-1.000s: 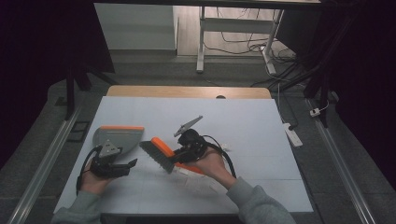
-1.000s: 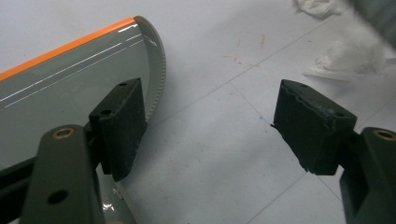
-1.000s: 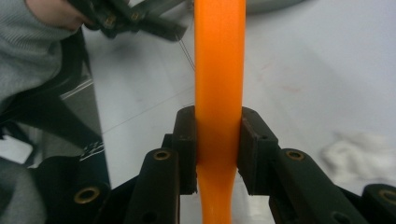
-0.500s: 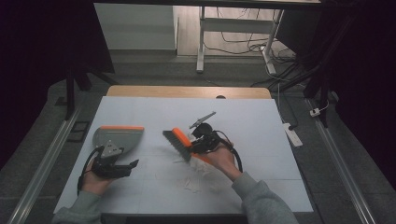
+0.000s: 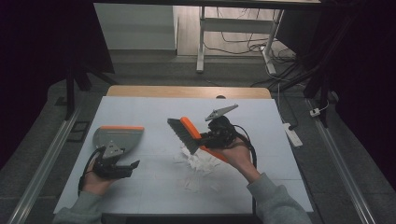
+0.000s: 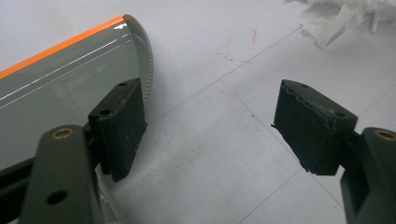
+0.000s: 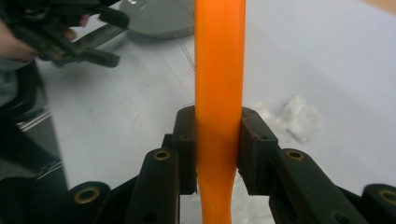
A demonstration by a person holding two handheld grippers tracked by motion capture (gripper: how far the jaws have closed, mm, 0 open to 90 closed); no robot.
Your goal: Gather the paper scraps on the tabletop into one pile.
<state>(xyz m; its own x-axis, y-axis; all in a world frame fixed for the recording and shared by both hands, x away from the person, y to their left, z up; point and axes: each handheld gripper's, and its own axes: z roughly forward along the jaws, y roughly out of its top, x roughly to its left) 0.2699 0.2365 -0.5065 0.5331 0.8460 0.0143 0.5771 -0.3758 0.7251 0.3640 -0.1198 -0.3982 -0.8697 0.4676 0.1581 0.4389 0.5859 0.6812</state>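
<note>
White table (image 5: 140, 107): right hand-held gripper (image 5: 208, 138) clamps brush (image 5: 189, 135) (orange handle); left hand-held gripper (image 5: 122, 168) apart beside dustpan (image 5: 119, 137)

I see: hand brush (image 5: 189, 135) orange back and handle, black bristles; dustpan (image 5: 119, 138) grey, orange lip; paper scraps (image 5: 200, 164) white; table mat (image 5: 154, 112) pale blue-white, faint grid lines; gripper pads (image 6: 121, 123) black.

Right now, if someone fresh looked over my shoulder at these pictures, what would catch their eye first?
The orange hand brush near the table's middle, its handle clamped in the right gripper and its bristles raised above a heap of white paper scraps. Next, the grey dustpan with an orange edge at the left, by the left gripper, whose jaws stand open with one pad on the pan.
</note>
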